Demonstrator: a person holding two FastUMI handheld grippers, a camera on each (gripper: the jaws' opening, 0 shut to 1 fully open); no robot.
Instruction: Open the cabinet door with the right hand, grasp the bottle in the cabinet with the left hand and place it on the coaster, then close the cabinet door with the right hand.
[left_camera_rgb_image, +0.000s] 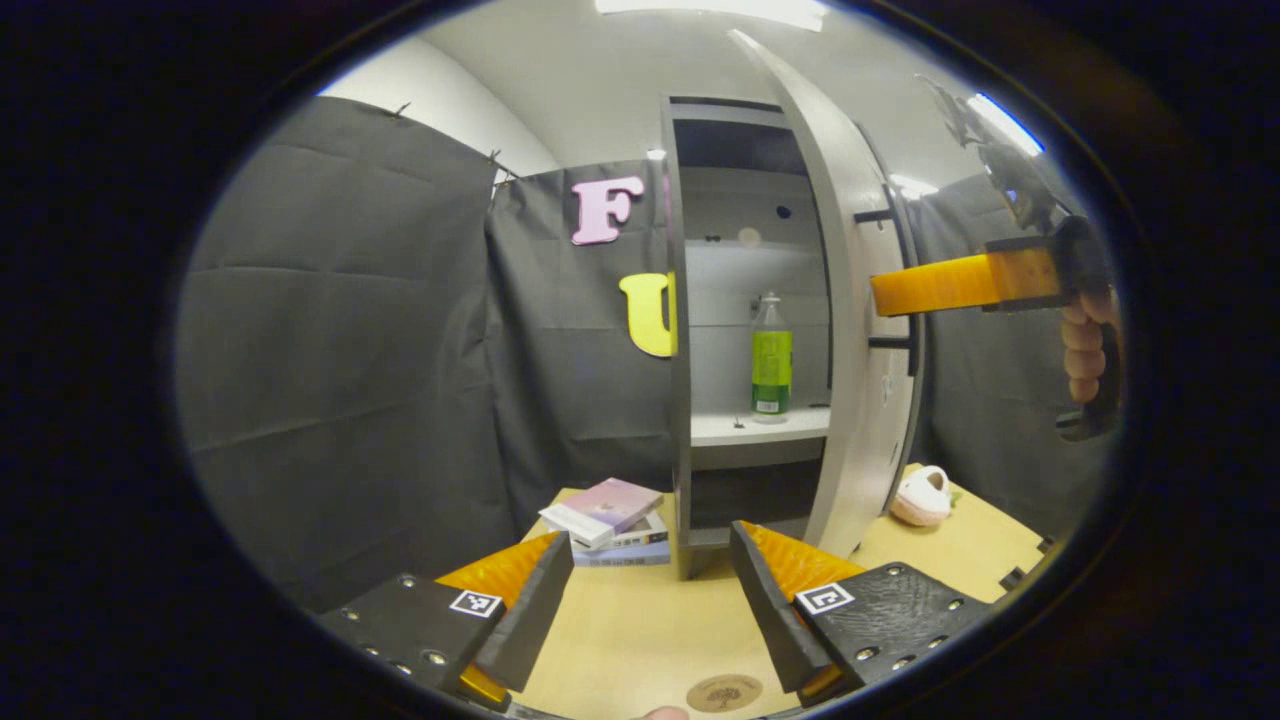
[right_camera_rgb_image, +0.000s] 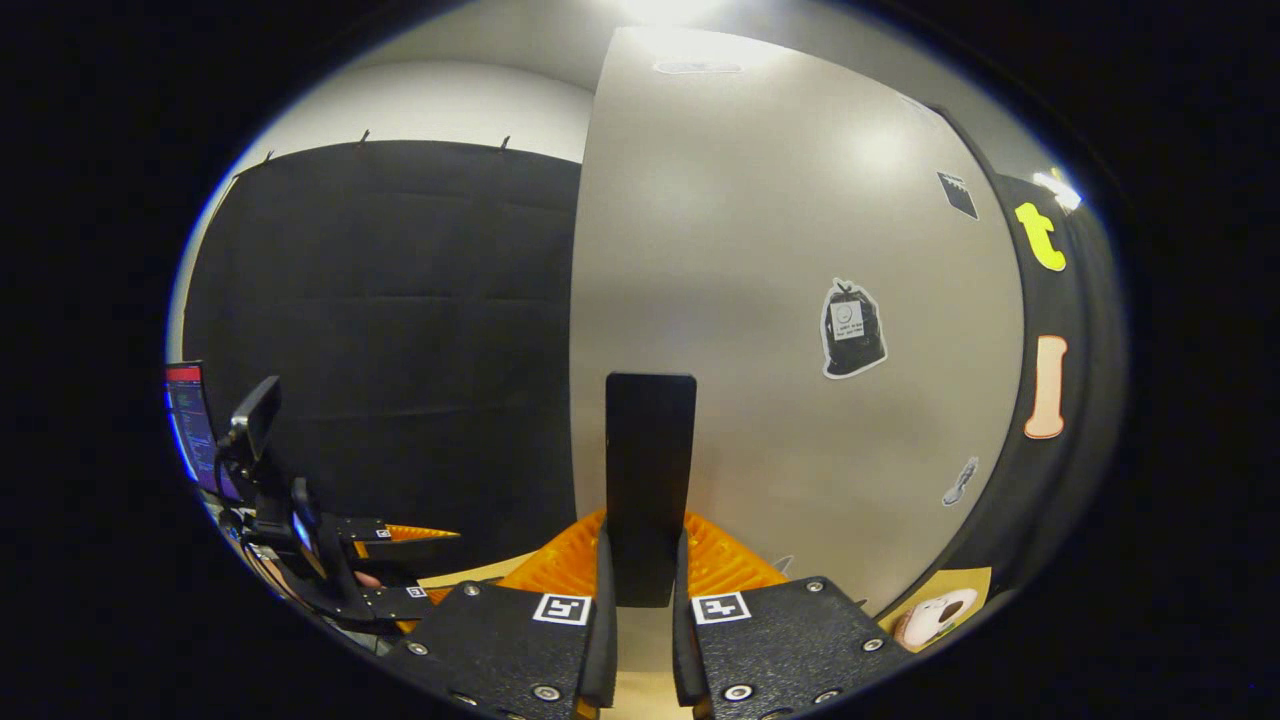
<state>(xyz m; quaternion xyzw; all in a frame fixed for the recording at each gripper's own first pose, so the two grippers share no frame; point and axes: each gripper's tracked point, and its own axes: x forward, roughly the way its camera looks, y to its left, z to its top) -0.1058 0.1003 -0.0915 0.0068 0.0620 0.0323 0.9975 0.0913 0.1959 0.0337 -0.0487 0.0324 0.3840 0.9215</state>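
Note:
The grey cabinet stands on the table with its door swung wide. Inside, a clear bottle with a green label stands upright on the white shelf. My left gripper hovers open over the table in front of the cabinet, well short of the bottle. A round brown coaster lies on the table just below it. My right gripper is shut on the door's black handle. In the left gripper view that right gripper reaches the door's outer side, held by a hand.
Stacked books lie left of the cabinet's base. A small plush toy sits on the table behind the door, and the toy shows low in the right gripper view. A monitor stands far left there, near my left gripper.

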